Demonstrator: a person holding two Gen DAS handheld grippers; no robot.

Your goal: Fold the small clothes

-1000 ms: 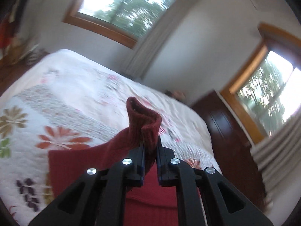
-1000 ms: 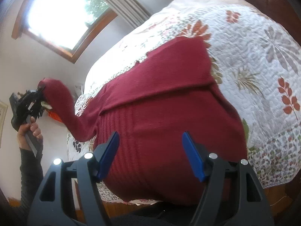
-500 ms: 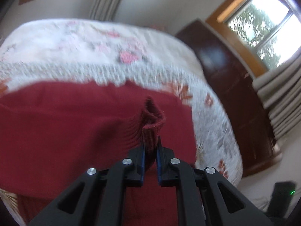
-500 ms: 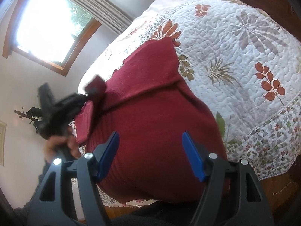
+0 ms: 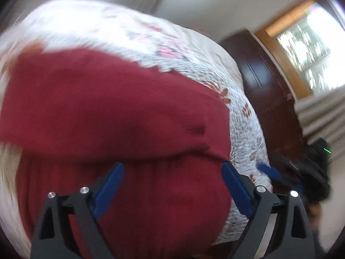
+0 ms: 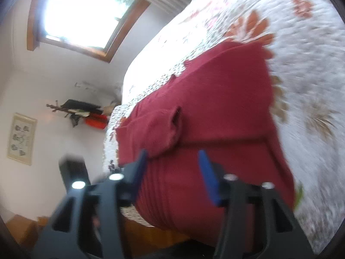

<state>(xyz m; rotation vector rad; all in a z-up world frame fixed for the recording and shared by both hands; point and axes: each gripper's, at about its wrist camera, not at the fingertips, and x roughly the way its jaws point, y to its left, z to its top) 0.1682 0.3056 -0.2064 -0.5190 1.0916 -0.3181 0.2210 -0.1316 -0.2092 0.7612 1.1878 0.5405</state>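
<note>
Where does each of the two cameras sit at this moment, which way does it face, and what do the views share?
Left wrist: on the left gripper, looking forward and down between its open blue pads at the red sweater on the floral quilt; the right gripper shows blurred at the right edge.
Right wrist: on the right gripper, jaws open, looking along the sweater toward a bright window; the folded-in sleeve cuff lies on the sweater.
Shared: sweater, quilt.

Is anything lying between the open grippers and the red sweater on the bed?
Nothing visible. The dark red knit sweater lies on the floral quilt with the left gripper and right gripper directly over it, jaws open.
</note>
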